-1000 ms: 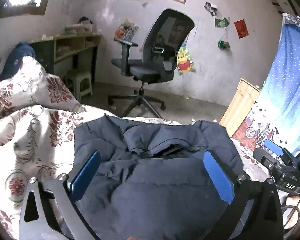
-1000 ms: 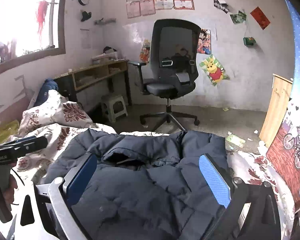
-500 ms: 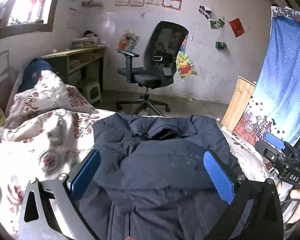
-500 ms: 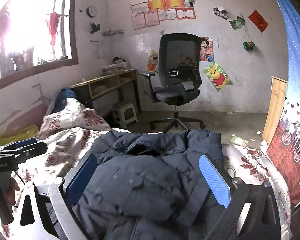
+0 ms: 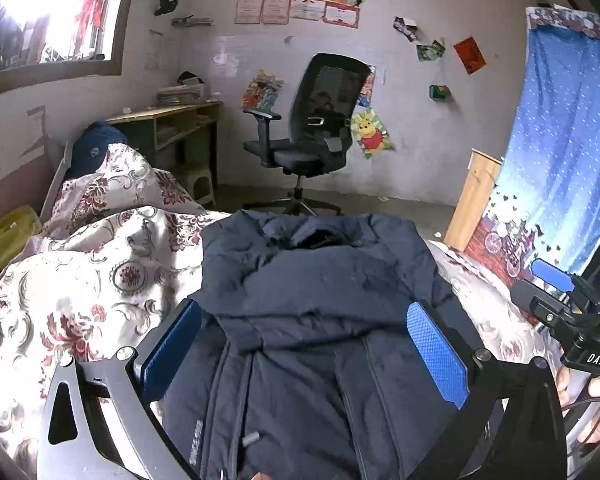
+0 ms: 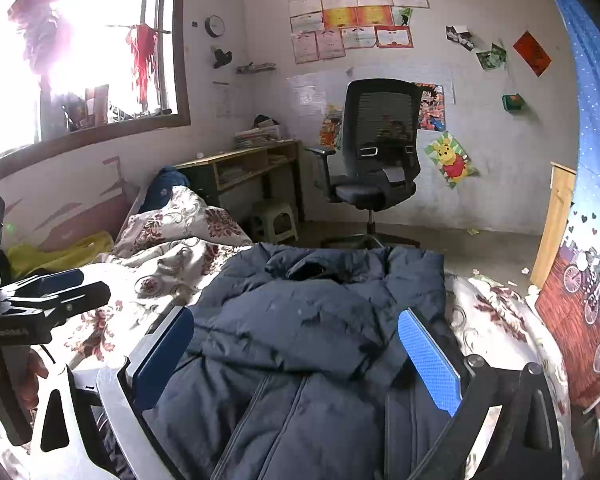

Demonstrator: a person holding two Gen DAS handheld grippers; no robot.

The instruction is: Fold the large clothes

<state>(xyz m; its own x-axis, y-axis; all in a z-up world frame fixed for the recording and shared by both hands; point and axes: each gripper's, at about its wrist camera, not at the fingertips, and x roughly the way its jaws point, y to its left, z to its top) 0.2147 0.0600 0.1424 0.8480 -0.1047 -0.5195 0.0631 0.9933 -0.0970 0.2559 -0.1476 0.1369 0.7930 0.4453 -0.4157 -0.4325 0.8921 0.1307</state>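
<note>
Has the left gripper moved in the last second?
Yes. The left gripper has pulled back and up: the black mesh office chair sits lower and smaller in its view, and more of the navy puffer jacket shows.

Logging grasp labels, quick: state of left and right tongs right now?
Left tongs: open, holding nothing, above the navy puffer jacket.
Right tongs: open, holding nothing, above the same jacket.

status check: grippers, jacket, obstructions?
Left gripper open, empty. Right gripper open, empty. Navy jacket on floral bedspread, sleeves folded across its front, zipper visible below. Nothing in the way.
</note>
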